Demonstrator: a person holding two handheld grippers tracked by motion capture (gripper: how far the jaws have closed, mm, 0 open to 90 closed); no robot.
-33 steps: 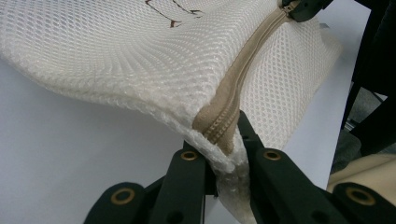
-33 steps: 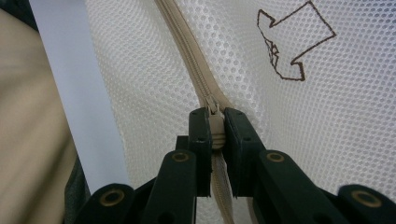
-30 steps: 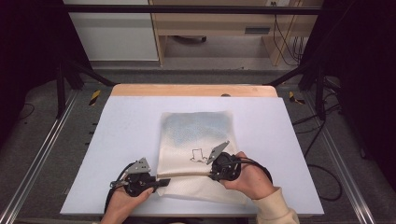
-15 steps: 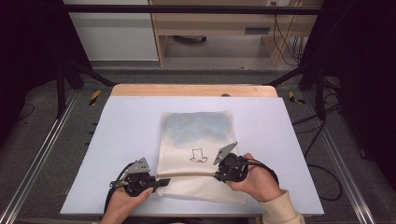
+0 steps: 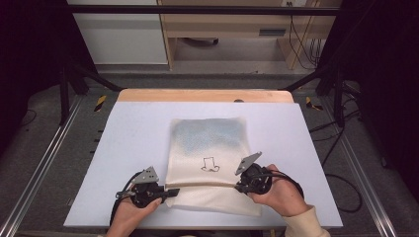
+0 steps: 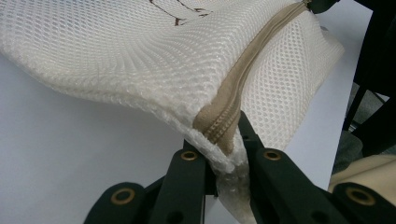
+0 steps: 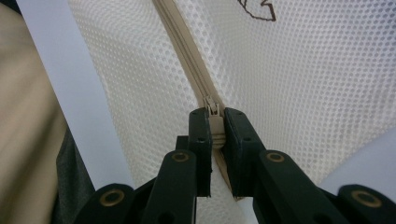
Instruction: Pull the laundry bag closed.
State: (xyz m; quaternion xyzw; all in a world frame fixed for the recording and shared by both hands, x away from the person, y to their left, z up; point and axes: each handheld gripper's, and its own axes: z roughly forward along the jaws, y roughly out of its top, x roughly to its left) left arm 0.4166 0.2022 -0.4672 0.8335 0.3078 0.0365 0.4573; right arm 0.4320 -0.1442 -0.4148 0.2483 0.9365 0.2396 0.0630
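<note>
The right gripper (image 7: 215, 140) had its jaws pinched together on the zipper pull (image 7: 214, 122) of a cream mesh bag (image 5: 210, 163), the little tab standing up between the two black tips. The left gripper (image 6: 223, 156) had its jaws clamped on the bag's corner, right at the end of the tan zipper (image 6: 243, 79), with a fold of mesh squeezed between them.

Taking the zipper as the line to measure by: the left gripper sat at its left end, the right gripper along it toward the right edge of the bag, and the line itself ran across the near part of the bag, close to the person's side. Beyond the zipper the body of the bag lay flat, with a small dark outline drawing (image 5: 210, 164) just past the zipper and a bluish cast further back, perhaps something inside showing through the mesh.

To my eye the hold made sense as a pair: one hand (image 5: 132, 213) anchoring the corner so the cloth stayed taut, the other hand (image 5: 276, 192) free to run the pull along the teeth. Whether the zipper was being opened or closed I could not tell.

The bag rested near the front middle of the pale tabletop (image 5: 123, 143), lifted slightly at the pinched corner.
</note>
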